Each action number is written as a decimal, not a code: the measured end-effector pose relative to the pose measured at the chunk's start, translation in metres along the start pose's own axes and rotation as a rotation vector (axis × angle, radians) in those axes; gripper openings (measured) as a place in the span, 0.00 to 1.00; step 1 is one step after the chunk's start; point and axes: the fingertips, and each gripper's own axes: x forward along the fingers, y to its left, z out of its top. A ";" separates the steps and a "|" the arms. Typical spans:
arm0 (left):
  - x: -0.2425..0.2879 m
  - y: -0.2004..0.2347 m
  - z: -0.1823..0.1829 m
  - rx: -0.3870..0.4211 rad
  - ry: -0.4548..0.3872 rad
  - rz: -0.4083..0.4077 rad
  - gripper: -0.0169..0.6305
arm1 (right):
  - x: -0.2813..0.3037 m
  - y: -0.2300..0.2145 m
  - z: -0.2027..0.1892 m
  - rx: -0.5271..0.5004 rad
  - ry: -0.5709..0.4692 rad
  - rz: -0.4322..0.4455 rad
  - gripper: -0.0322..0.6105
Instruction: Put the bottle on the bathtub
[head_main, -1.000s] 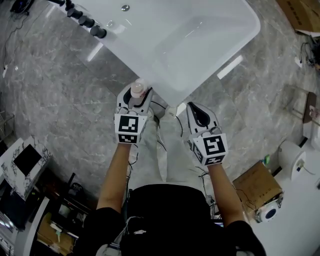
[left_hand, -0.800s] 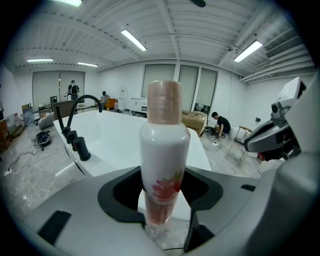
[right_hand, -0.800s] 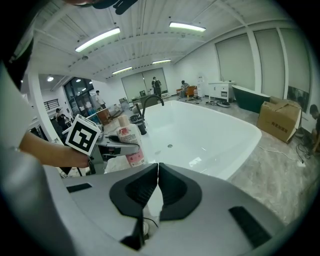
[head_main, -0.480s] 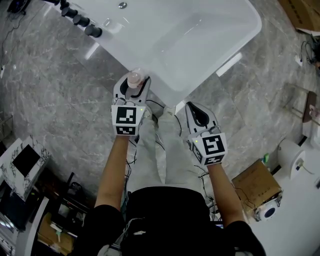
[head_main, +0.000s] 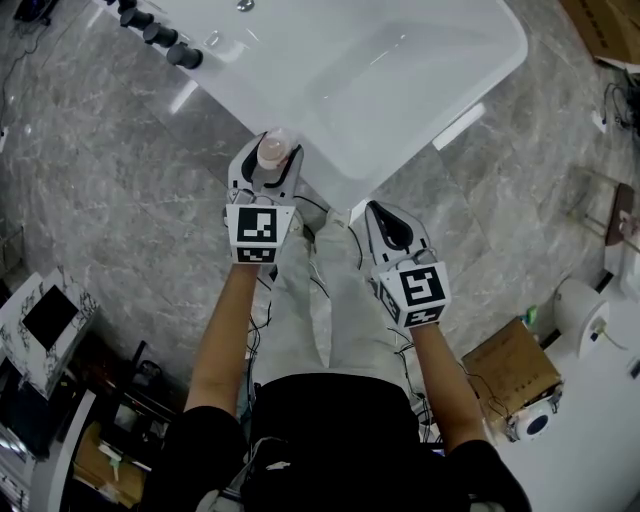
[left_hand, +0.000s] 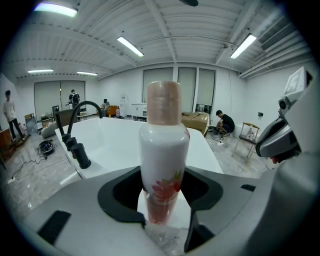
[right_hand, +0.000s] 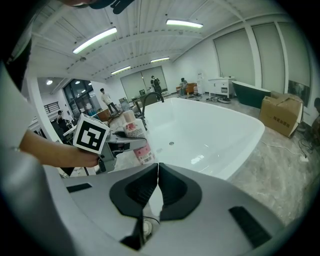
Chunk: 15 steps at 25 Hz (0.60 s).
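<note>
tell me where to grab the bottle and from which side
Grip the bottle on its straight round lower body, coming from the side with jaws level. It stands upright, and the cap is narrower and higher. The left gripper holds it just so.

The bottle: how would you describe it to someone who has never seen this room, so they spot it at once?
Find the big white bathtub. Beside its near edge, the left gripper holds the bottle upright. It is white with a pinkish cap and a red flower print, unlike the black taps at the tub's far end.
</note>
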 end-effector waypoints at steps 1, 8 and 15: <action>0.001 0.000 -0.001 0.000 -0.002 0.004 0.39 | 0.001 0.000 0.000 0.000 0.000 0.002 0.09; 0.002 0.006 -0.004 -0.002 -0.027 0.013 0.39 | 0.008 0.003 -0.003 -0.004 0.008 0.010 0.09; 0.000 0.002 -0.008 0.024 -0.034 -0.006 0.39 | 0.011 0.006 -0.006 0.001 0.012 0.008 0.09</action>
